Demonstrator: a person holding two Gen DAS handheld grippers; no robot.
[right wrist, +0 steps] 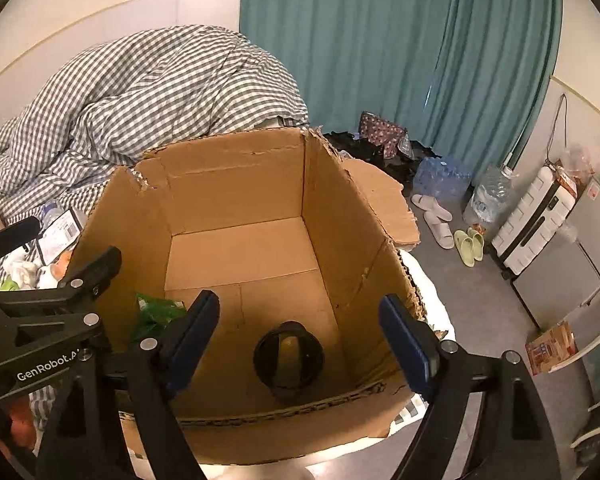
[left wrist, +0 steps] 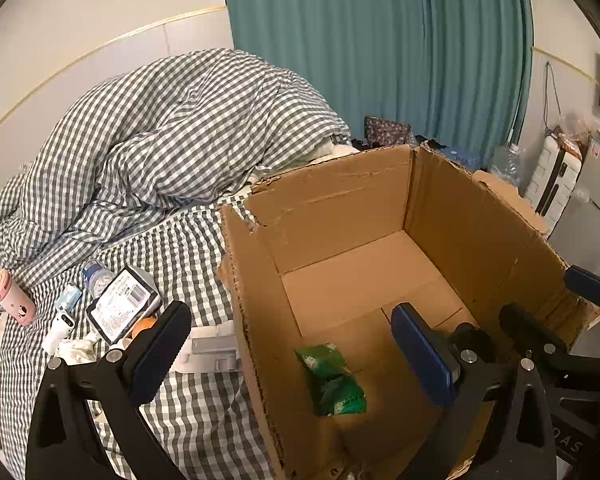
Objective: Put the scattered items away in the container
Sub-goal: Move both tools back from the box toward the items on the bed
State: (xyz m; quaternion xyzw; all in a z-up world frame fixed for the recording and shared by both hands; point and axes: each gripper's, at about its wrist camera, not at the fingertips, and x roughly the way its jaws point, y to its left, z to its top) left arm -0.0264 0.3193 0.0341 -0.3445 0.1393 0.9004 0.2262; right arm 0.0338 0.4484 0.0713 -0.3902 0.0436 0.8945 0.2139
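Observation:
An open cardboard box (left wrist: 340,192) stands on the checked bed. A green packet (left wrist: 334,380) lies on its floor, and a round black object (right wrist: 288,360) lies near its front wall. My left gripper (left wrist: 290,356) is open, its fingers astride the box's left wall above the green packet (right wrist: 156,312). My right gripper (right wrist: 300,340) hangs open over the box (right wrist: 236,168), above the black object and holding nothing. Scattered left of the box are a pink bottle (left wrist: 12,296), a white device (left wrist: 60,326), a small water bottle (left wrist: 96,278), a labelled dark pack (left wrist: 126,304), an orange (left wrist: 144,326) and a crumpled tissue (left wrist: 76,350).
A bunched checked duvet (left wrist: 172,132) fills the bed behind the box. A teal curtain (right wrist: 400,48) hangs at the back. On the floor to the right are slippers (right wrist: 436,216), water bottles (right wrist: 488,196), a white suitcase (right wrist: 532,220) and a small carton (right wrist: 552,348).

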